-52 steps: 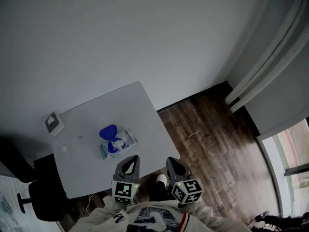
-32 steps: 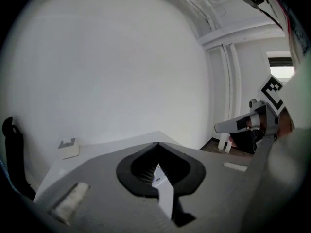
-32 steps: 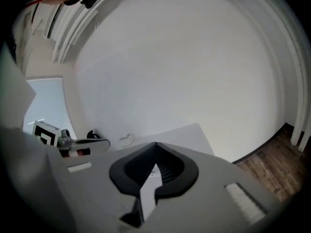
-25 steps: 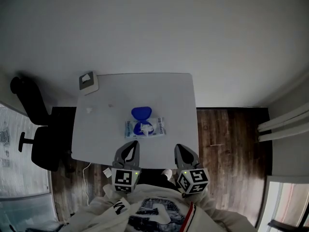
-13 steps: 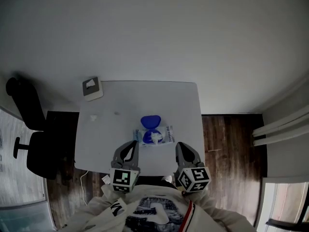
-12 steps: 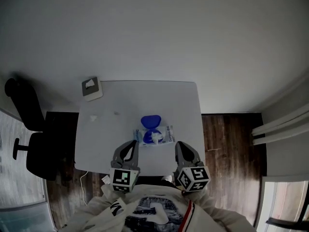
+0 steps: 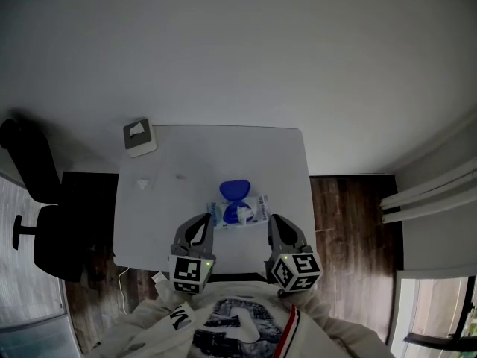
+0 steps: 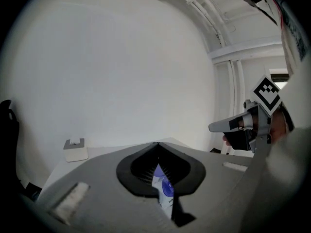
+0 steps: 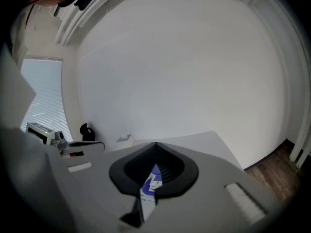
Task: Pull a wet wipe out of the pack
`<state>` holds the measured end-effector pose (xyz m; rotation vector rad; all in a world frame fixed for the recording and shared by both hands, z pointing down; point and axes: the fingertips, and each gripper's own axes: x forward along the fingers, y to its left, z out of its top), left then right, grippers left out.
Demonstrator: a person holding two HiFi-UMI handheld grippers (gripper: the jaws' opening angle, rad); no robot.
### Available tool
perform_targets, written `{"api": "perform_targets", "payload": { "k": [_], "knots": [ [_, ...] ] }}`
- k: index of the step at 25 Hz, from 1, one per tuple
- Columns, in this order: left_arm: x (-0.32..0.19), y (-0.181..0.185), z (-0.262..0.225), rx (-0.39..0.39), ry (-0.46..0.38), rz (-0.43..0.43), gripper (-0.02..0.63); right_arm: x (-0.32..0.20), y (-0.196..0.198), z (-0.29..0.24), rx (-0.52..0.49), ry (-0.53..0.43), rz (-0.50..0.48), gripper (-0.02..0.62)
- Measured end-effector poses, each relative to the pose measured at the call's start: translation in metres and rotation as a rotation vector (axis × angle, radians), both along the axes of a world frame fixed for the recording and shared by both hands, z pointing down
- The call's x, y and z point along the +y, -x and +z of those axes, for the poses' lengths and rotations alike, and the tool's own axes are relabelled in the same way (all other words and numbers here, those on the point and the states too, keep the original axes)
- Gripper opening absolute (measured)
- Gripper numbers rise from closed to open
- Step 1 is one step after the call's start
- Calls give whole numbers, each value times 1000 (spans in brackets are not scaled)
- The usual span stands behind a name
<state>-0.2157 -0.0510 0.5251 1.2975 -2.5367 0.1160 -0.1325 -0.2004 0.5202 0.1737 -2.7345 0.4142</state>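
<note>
Approach: left gripper and right gripper at worktop near edge, fingers closed, empty. Pin pack with left; right opens, pinches protruding wipe.

In both gripper views the white wet-wipe pack with blue lid shows only as a sliver between grey jaws. The tiny white scrap, perhaps paper, is too small to tell.

Right tongs closed on nothing, wipe pack visible beyond them.
</note>
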Motion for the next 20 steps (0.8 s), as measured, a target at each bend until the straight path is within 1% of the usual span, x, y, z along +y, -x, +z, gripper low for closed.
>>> {"api": "perform_targets", "payload": {
  "k": [4,7,11,15,18,20],
  "knots": [
    [-4,10,-5,-10,-7,-22,5,-8,10,-4,-14,-17,-13,6],
    [-8,16,-7,-15,-1,-41,5,-8,18,-3,-7,-41,-57,5],
    [-17,15,-4,-5,10,-41,5,-9,21,11,40,-63,-134,5],
    [-24,16,3,19,26,-34,5,-4,26,35,113,-98,-219,6],
    [-28,16,3,18,30,-39,5,-6,26,47,140,-116,-245,8],
    [-30,14,2,14,33,-41,5,-8,24,53,160,-116,-259,39]
  ]
}}
